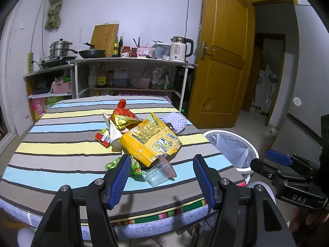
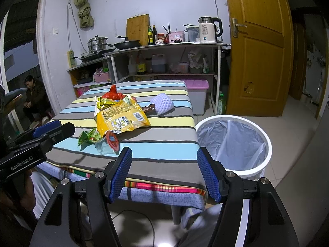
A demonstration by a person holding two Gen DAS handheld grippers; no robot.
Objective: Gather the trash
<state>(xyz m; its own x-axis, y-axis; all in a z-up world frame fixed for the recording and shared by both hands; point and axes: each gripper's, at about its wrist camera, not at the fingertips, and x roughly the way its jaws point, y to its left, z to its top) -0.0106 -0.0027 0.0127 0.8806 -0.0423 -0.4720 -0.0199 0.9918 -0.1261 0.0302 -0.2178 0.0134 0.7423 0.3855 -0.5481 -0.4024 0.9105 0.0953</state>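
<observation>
A pile of trash lies on the striped table (image 1: 61, 160): a large yellow snack bag (image 1: 150, 138), a clear plastic cup (image 1: 159, 171) with a red lid, a green wrapper (image 1: 123, 165), a red bag (image 1: 122, 111), a red packet (image 1: 102, 136), and a purple foam net (image 1: 175, 122). My left gripper (image 1: 162, 170) is open and empty, just short of the cup. My right gripper (image 2: 164, 164) is open and empty, over the table's front edge, apart from the trash. The yellow bag (image 2: 121, 119), cup (image 2: 108, 144) and white bin (image 2: 234, 144) show in the right wrist view.
The white bin with a clear liner (image 1: 232, 150) stands on the floor right of the table. Kitchen shelves (image 1: 131, 61) with pots and a kettle line the back wall. A wooden door (image 1: 224, 51) stands open. A person (image 2: 34, 98) sits at the far left.
</observation>
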